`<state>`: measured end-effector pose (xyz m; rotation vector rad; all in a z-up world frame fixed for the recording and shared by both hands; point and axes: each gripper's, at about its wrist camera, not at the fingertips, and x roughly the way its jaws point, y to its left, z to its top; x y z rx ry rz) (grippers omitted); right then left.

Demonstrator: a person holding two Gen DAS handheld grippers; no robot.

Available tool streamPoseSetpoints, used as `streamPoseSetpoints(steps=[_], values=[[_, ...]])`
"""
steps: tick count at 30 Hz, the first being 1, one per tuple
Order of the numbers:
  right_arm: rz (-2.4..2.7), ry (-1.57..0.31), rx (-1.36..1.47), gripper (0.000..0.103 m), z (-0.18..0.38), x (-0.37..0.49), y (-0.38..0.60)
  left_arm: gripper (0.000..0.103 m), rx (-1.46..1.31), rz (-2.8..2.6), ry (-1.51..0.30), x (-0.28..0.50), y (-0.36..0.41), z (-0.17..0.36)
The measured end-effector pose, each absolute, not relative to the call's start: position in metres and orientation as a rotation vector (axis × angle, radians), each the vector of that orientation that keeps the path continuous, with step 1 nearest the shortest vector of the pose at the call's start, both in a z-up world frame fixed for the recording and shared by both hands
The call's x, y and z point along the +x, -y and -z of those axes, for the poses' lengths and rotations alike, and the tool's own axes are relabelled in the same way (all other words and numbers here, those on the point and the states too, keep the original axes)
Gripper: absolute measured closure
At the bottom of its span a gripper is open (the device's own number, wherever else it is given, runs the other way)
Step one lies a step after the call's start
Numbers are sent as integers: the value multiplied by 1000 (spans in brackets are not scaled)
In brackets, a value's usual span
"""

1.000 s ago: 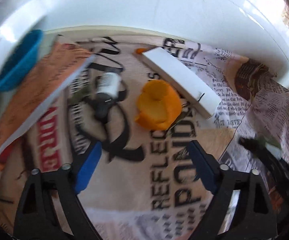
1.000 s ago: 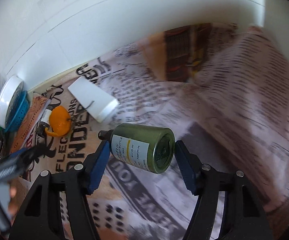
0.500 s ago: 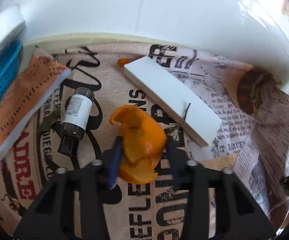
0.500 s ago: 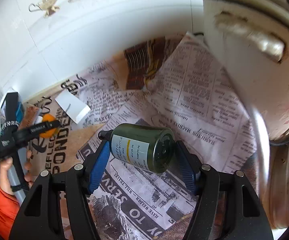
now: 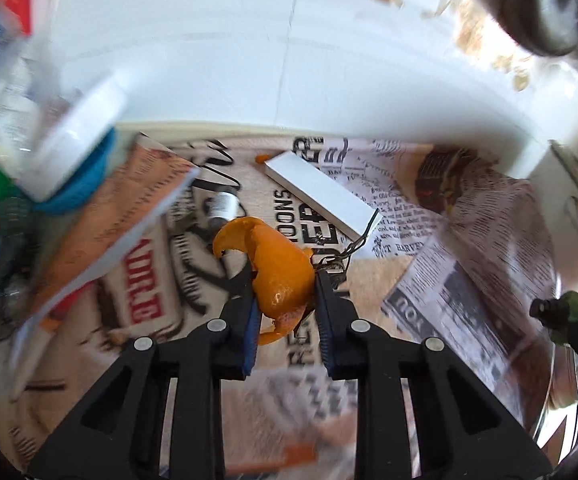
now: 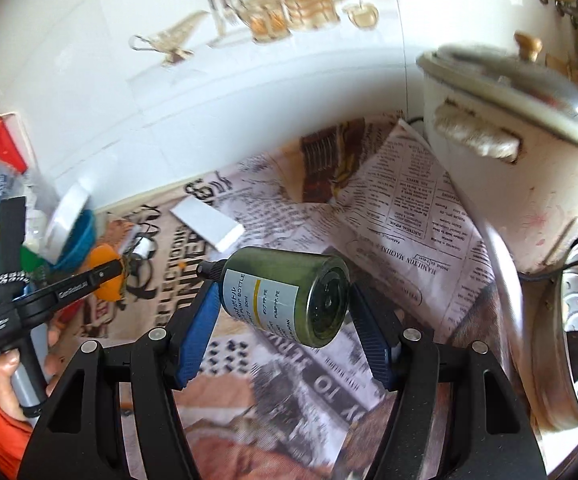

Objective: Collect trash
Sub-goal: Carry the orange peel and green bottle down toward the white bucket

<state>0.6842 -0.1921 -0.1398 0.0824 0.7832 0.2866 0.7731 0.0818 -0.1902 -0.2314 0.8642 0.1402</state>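
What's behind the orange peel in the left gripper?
Behind the orange peel lies a small white-labelled bottle, mostly covered by it, on printed paper; its lower end is hidden.

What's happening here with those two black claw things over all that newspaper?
A person is collecting trash with a handheld gripper in each hand. The left gripper is shut on a piece of orange peel, held above the newspaper-covered counter. The right gripper is clamped on a small green pump bottle, also held up in the air. A white box and another small bottle lie on the paper.
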Motion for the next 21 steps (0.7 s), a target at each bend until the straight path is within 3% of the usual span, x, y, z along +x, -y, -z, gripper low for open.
streamPoseSetpoints(steps=[7, 21], values=[[-275, -723, 77, 40, 121, 599, 169, 78, -187, -132, -780, 667, -103, 158], [-265, -690, 119, 40, 133, 393, 102, 78, -157, -76, -771, 433, -155, 164]])
